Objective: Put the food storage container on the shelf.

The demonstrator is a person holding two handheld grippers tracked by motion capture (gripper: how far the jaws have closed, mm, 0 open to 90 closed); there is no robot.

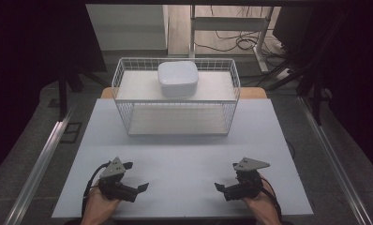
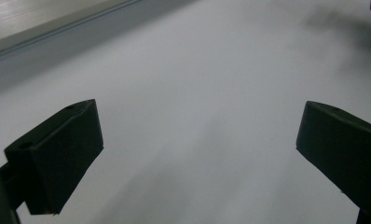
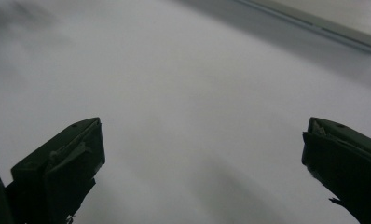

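Near the front edge of the table (image 1: pixel 184 159), the left gripper (image 1: pixel 138 188) and the right gripper (image 1: pixel 221 188) are held low by the person's hands, tips turned toward each other and well apart. In both gripper views the jaws are seen spread wide, with nothing between them but pale tabletop.

The white lidded container (image 1: pixel 177 78) is set on the upper shelf of the white wire basket (image 1: pixel 128 112), which stands at the far edge of the table, near its middle. Whether the container's top is a loose lid cannot be told from the high view; it may be one moulded piece.

Trouble is judged most likely at the basket's raised wire rim. A gripper brought in too low could be caught on the rim, and the light basket could be pushed back off the far edge. The container's smooth, rounded sides could also be lost from a one-sided pinch.

The tabletop is matt, pale grey and bare. Beyond it, a dim room is seen, with cables on the floor and a metal rail (image 1: pixel 39 159) along the left side.
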